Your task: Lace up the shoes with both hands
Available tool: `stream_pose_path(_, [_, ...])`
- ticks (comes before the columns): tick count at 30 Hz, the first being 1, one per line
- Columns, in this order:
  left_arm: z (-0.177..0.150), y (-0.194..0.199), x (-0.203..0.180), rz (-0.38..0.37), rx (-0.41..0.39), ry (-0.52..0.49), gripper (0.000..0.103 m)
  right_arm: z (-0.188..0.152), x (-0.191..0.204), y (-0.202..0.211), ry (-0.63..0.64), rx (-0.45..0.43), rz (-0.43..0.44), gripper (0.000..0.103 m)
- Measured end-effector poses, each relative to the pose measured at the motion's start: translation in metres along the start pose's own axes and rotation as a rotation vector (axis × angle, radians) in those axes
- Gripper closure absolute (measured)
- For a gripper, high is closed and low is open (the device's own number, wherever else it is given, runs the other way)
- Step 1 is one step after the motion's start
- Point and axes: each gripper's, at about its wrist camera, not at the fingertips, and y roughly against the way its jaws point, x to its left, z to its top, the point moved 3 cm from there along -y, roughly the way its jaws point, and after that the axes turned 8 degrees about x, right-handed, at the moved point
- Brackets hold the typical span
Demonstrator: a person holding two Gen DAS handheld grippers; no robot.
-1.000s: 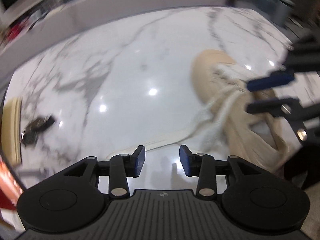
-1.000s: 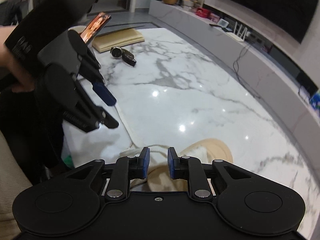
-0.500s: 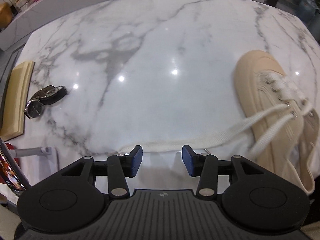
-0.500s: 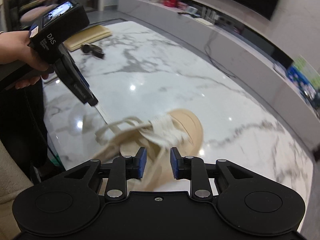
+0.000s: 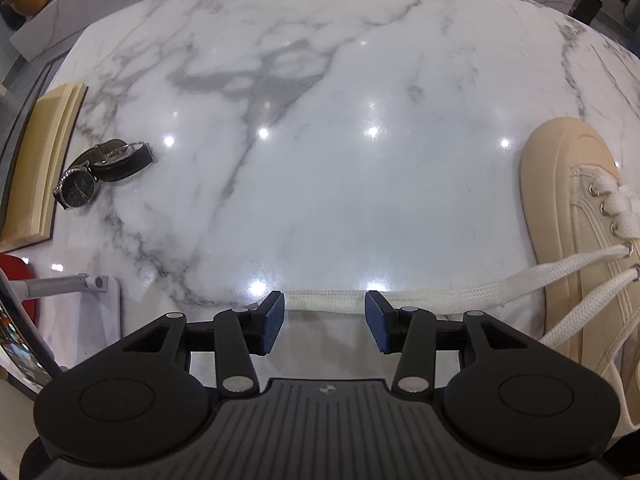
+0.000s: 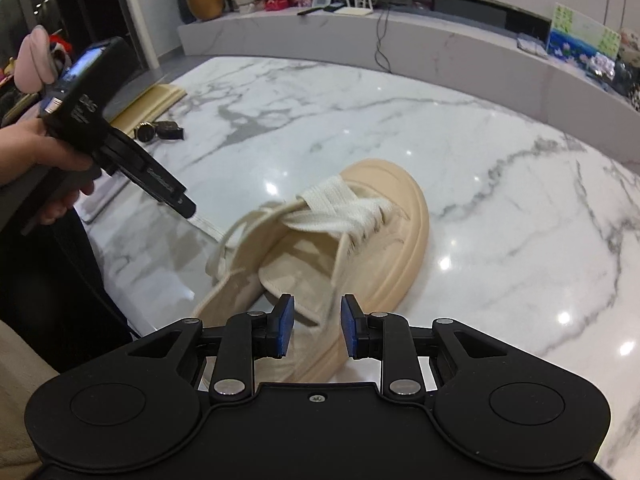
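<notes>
Meanwhile, the left gripper [image 5: 324, 320] had dropped close over the lace [image 5: 440, 300] lying on the marble table [image 5: 320, 160], where a second before it had hovered farther back with the lace well ahead of its fingers. Its jaws stood wide apart with the lace stretched across the gap just beyond the pads [image 5: 272, 320], apparently not yet pinched, though the right wrist view, blurred by motion, showed that gripper's tip right at the lace end and left it hard to tell. The right gripper [image 6: 316, 326] had come down over the heel of the beige shoe [image 6: 360, 240], its jaws partly open and holding nothing, a second lace running up between them. That suggested the free ends were about to be gathered for tying, the eyelets [image 5: 614, 228] already threaded. No container was on the table; only a watch [image 5: 100, 172] and a book [image 5: 40, 160] lay far to the left, well apart from the shoe.
</notes>
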Motion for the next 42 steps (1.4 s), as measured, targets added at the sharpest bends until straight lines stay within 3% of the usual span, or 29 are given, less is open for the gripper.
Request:
stream_pose_path(10, [0.003,-0.009,-0.001,-0.003,0.026,-0.002,0.06,0.013,0.01,-0.021,0.069,0.114,-0.117,0.092])
stream_pose_path(20, [0.0,-0.015,0.001,-0.02,0.024,-0.02,0.061,0.015,0.022,-0.033,0.178,0.166,-0.205,0.094])
stream_pose_path(22, [0.0,-0.015,0.0,-0.022,0.018,-0.036,0.066,0.015,0.024,-0.034,0.198,0.174,-0.222,0.094])
stream_pose_path(23, [0.0,-0.015,-0.001,-0.026,0.012,-0.048,0.075,0.014,0.025,-0.035,0.209,0.177,-0.229,0.094])
stream_pose_path(24, [0.0,-0.014,-0.003,-0.028,0.003,-0.063,0.083,0.014,0.026,-0.035,0.222,0.18,-0.238,0.094])
stream_pose_path(27, [-0.001,-0.012,-0.011,-0.004,-0.04,-0.155,0.097,0.014,0.027,-0.035,0.239,0.183,-0.248,0.094])
stream_pose_path(34, [-0.009,0.016,-0.026,0.019,-0.203,-0.374,0.099,0.013,0.026,-0.033,0.254,0.182,-0.248,0.094])
stream_pose_path(40, [-0.017,0.044,-0.043,0.044,-0.295,-0.553,0.099,0.013,0.025,-0.032,0.261,0.177,-0.241,0.094])
stream_pose_path(42, [-0.018,0.053,-0.044,0.047,-0.304,-0.571,0.099,0.013,0.025,-0.033,0.262,0.176,-0.243,0.094])
